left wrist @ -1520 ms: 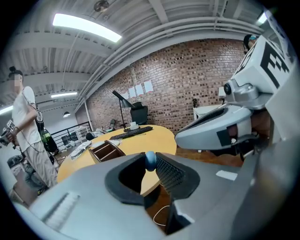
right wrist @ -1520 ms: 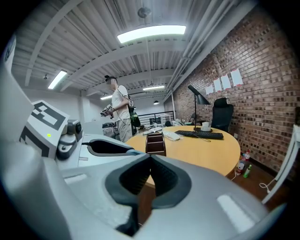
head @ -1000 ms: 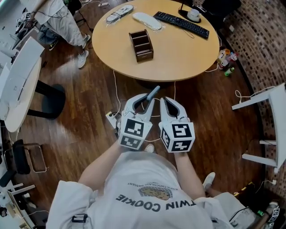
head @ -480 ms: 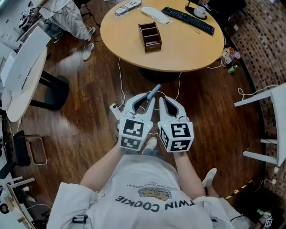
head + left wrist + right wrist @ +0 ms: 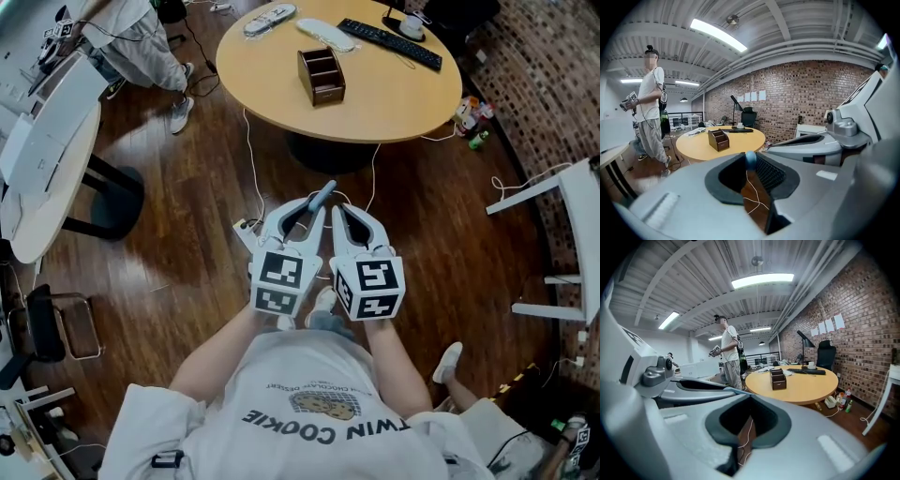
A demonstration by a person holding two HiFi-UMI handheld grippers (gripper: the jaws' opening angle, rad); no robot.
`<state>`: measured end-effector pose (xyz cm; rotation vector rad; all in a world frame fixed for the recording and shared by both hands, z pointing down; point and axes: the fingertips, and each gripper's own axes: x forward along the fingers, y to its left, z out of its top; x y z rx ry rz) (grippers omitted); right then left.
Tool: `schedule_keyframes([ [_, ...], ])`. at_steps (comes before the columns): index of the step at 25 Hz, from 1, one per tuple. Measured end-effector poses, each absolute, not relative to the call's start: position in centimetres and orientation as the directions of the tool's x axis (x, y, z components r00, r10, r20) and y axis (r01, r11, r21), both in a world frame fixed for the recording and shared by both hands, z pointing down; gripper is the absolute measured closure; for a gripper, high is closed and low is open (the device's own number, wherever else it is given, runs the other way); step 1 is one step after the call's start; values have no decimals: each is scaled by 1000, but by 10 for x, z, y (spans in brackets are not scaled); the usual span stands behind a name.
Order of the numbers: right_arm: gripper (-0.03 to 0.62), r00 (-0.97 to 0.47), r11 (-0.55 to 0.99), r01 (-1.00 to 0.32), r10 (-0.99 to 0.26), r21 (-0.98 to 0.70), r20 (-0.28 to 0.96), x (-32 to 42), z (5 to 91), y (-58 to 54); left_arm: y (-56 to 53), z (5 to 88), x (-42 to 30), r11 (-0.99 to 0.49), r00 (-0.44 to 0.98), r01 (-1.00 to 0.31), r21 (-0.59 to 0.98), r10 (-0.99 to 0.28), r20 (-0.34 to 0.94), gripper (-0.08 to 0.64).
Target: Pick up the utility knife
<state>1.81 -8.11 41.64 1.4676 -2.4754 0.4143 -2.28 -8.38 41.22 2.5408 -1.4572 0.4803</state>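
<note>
The utility knife (image 5: 322, 194) is a grey-blue handle that sticks out forward from the tips of my left gripper (image 5: 314, 207), which is shut on it over the wooden floor. In the left gripper view its rounded end (image 5: 750, 160) shows pinched between the two dark pads. My right gripper (image 5: 339, 209) is held close beside the left one, tips together, with nothing in it. In the right gripper view only floor and a white cable show through the hollow behind the right gripper's (image 5: 749, 398) meeting tips.
Ahead stands a round wooden table (image 5: 375, 94) with a brown desk organiser (image 5: 322, 75), a keyboard (image 5: 389, 42) and a cup. Cables and a power strip (image 5: 246, 228) lie on the floor. Another person (image 5: 131, 37) stands far left, by a white table (image 5: 37, 159). White furniture (image 5: 562, 234) is at right.
The round table has slid up and away in the head view and looks smaller, so both grippers have drawn back from it together. Their pose and the grip on the knife are unchanged.
</note>
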Motion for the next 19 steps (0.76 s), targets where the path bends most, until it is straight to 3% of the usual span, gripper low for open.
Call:
schedule_keyframes([
  [10, 594, -427, 427, -901, -839, -77, 337, -26, 406, -42, -48, 404, -71, -530, 502, -848, 11, -796, 339, 486],
  [19, 594, -395, 398, -915, -849, -66, 352, -27, 411, -17, -24, 410, -68, -567, 539, -823, 22, -769, 345, 486],
])
